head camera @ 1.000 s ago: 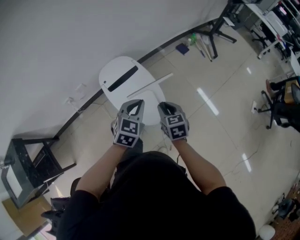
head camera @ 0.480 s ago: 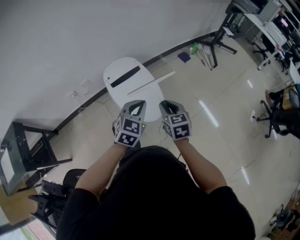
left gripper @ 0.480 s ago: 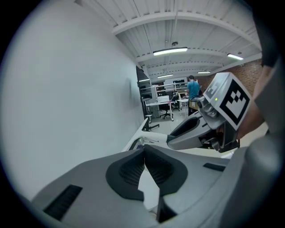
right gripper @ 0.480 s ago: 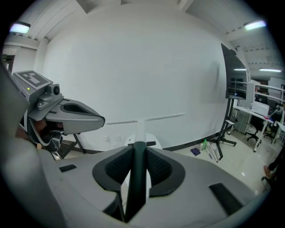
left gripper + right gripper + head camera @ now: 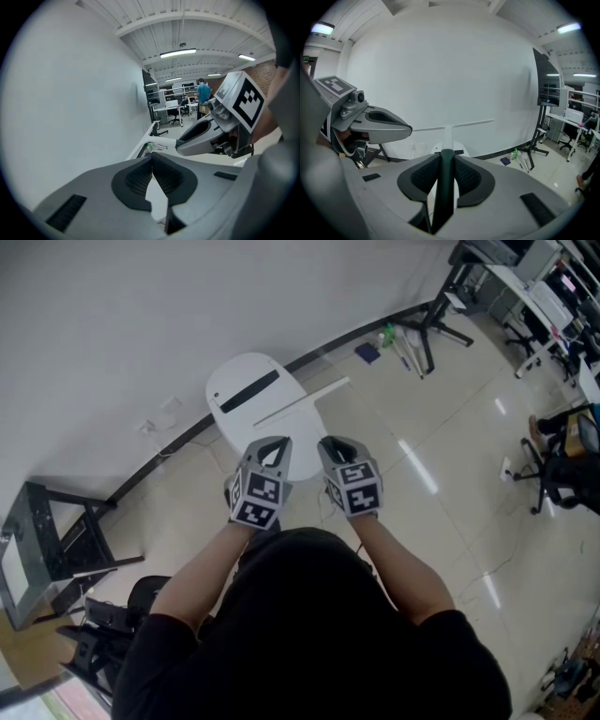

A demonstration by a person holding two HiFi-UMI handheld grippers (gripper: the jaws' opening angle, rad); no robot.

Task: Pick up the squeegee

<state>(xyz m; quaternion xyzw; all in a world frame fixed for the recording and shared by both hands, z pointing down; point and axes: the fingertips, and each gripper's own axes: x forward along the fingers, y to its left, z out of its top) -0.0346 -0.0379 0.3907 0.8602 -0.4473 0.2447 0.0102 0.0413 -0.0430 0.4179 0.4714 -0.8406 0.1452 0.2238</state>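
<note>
Clamping squeegee [image 5: 449, 135] handle in right tongs [image 5: 446, 157], shaft pointing forward, blade crosswise

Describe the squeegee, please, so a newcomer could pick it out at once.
Find the white oval table by the wall. Over it, the right gripper is shut on the squeegee: a dark handle ending in a long white crossbar, T-shaped, unlike the black strip on the tabletop.

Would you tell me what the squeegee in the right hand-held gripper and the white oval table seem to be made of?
The white T-shaped squeegee looks like matt plastic, evenly white along its thin bar; its dark handle has a dull sheen, perhaps rubber. The white oval table, evenly smooth, seems laminate or plastic.
</note>
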